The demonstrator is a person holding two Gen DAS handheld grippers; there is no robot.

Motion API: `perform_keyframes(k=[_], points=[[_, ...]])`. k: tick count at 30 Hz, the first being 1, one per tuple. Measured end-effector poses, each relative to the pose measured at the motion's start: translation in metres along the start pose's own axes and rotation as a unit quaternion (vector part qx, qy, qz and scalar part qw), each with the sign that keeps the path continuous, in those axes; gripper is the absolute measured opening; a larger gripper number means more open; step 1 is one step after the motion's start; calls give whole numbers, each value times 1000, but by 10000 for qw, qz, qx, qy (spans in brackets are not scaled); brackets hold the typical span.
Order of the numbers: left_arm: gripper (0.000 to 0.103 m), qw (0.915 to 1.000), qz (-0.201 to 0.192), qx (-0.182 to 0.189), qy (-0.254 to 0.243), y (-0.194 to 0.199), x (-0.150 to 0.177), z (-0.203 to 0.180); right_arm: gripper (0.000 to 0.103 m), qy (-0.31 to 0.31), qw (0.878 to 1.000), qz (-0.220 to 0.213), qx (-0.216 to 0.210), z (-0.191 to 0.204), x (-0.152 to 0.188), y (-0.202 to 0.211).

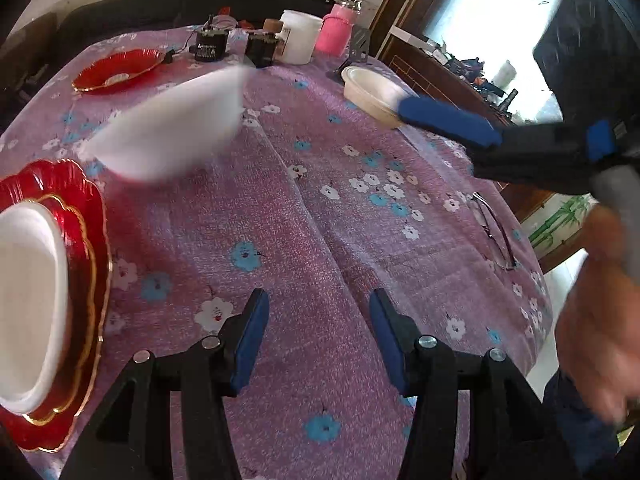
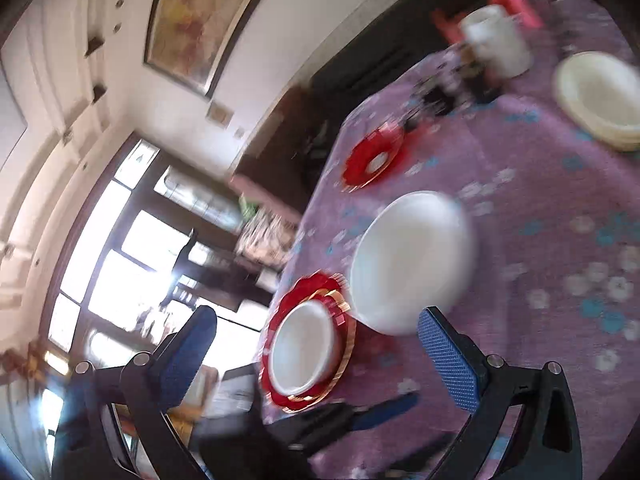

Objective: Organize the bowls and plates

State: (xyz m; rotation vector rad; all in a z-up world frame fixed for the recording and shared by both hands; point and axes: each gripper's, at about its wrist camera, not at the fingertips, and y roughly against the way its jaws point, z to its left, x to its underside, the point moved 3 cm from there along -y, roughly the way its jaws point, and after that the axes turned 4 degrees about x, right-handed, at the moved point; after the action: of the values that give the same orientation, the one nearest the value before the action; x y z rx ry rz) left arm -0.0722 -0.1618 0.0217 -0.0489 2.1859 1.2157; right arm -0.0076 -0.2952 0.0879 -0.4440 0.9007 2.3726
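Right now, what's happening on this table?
A person is sorting dishes with two handheld grippers. Both the left gripper and right gripper are open and empty. A white bowl sits on stacked red plates; another white bowl, a red plate and cream bowls lie apart.

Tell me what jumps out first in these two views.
A blurred white bowl sits mid-table on the purple flowered cloth. At the near left edge, a stack of red gold-rimmed plates carries another white bowl. Farther back lie a lone red plate and cream bowls; both the left gripper and right gripper are open and empty.
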Motion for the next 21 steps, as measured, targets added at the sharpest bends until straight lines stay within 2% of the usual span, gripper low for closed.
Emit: perform_keyframes(k=[3, 4, 6, 7, 8, 12, 15, 18, 21], points=[[51, 10000, -32, -30, -66, -2, -3, -4, 101, -257, 9968, -317, 689, -33, -10, 29], [51, 9999, -6, -51, -92, -7, -6, -6, 96, -430, 9927, -434, 1041, -49, -16, 42], [51, 9999, 44, -55, -152, -19, -10, -9, 67, -632, 9846, -534, 1539, -71, -26, 57], [51, 9998, 76, -61, -192, -23, -13, -12, 38, -748, 9778, -501, 1891, -88, -33, 64], [51, 9996, 124, -62, -236, -28, -16, -14, 26, -863, 9741, -464, 2040, -97, -37, 67], [51, 9992, 113, -68, -385, -47, -36, -26, 26, -1251, 9564, -573, 2575, -134, -62, 74], [51, 9987, 141, -165, -465, -70, -53, -27, 26, -1414, 9477, -678, 2781, -149, -87, 71], [51, 9989, 133, -10, -446, -84, -54, -23, 26, -1472, 9356, -790, 3111, -163, -111, 66], [50, 9981, 146, 2, -601, -89, -51, -19, 26, -1473, 9221, -670, 3515, -182, -130, 65]])
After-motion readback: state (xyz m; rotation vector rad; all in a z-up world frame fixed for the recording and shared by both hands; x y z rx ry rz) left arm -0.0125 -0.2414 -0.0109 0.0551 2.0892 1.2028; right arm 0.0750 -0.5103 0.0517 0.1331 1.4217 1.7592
